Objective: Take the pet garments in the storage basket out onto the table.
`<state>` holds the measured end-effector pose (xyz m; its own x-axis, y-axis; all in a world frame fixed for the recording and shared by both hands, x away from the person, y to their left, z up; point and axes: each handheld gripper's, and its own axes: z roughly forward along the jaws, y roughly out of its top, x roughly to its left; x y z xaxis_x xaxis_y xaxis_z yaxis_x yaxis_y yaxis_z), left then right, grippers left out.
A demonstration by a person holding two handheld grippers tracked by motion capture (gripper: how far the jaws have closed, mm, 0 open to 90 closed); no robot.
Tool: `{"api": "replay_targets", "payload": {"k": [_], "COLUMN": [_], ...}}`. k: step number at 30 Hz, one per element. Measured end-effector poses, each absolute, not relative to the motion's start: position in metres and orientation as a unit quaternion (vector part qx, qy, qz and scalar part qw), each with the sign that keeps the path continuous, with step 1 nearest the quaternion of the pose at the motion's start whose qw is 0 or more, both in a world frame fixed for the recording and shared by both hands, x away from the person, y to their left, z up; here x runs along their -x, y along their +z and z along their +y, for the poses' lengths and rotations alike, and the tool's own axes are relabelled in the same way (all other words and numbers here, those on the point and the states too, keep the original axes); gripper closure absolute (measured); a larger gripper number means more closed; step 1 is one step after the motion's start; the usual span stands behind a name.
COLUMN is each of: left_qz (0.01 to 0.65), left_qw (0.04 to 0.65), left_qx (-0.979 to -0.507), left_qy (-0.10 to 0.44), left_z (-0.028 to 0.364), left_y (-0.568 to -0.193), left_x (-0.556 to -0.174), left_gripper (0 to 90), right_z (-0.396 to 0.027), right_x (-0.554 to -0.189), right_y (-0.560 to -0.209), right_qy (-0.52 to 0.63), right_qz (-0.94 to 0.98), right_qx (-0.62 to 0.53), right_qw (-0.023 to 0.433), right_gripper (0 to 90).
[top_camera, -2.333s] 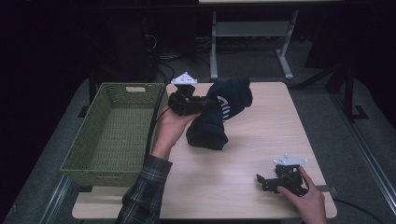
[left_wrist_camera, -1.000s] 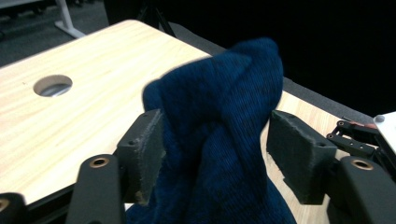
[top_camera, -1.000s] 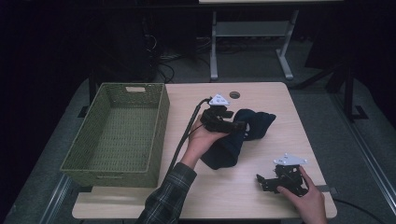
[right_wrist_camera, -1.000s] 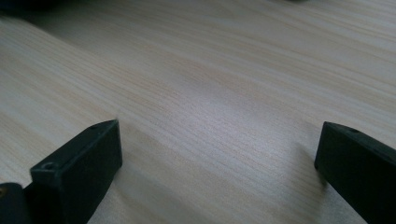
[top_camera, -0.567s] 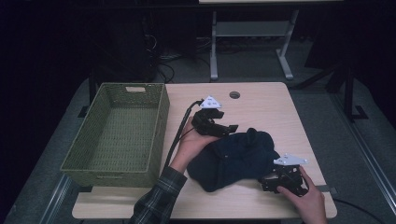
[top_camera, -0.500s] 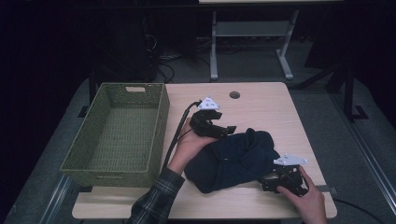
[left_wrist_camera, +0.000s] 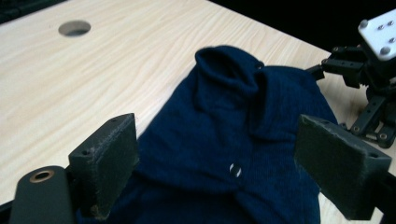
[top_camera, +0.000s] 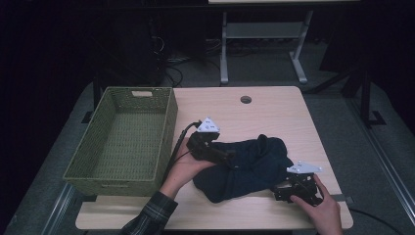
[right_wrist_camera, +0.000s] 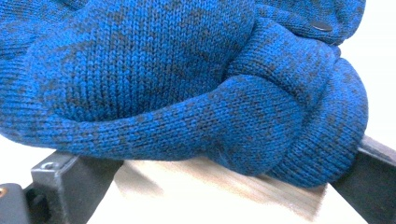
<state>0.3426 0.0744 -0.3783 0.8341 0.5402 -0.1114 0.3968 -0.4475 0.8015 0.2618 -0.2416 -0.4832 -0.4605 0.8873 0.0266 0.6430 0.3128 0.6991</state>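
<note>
A dark blue knit garment (top_camera: 254,166) lies crumpled on the wooden table (top_camera: 274,112), right of centre. My left gripper (top_camera: 229,157) hovers at the garment's left edge. In the left gripper view its jaws (left_wrist_camera: 224,172) stand wide apart and have just been opening; the garment (left_wrist_camera: 233,121) lies under and between the pads, untouched. My right gripper (top_camera: 280,191) rests on the table at the garment's lower right edge. In the right gripper view a rolled fold of the knit (right_wrist_camera: 163,70) sits close ahead between the spread jaws, brushing the right one.
A green woven basket (top_camera: 169,122), empty, stands at the table's left side. A round cable hole (top_camera: 245,99) is near the far edge. A metal stand (top_camera: 264,44) is on the floor beyond the table. The right gripper (left_wrist_camera: 369,93) is seen past the garment in the left gripper view.
My left gripper carried the garment from beside the basket to the right, lowered it onto the table against the right gripper, let it go and drew back left. The right hand stayed still.
</note>
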Motion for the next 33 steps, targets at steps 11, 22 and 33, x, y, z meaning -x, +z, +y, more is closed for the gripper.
{"api": "replay_targets", "payload": {"k": [11, 22, 33], "left_qz": [0.283, 0.290, 0.292], "left_qw": [0.433, 0.406, 0.371], "left_qx": [-0.851, -0.861, -0.875], "left_qy": [0.095, 0.102, 0.109], "left_z": [0.094, 0.112, 0.118], "left_y": [-0.394, -0.422, -0.442], "left_x": [-0.314, -0.283, -0.258], "left_gripper": [13.1, 13.1, 13.0], "right_z": [-0.241, -0.242, -0.242], "right_x": [-0.262, -0.262, -0.262], "right_y": [-0.483, -0.483, -0.483], "right_qy": [0.329, 0.329, 0.329], "right_qz": [0.788, 0.789, 0.789], "right_qx": [-0.486, -0.485, -0.485], "right_qw": [0.185, 0.185, 0.186], "right_gripper": [0.4, 0.4, 0.4]}}
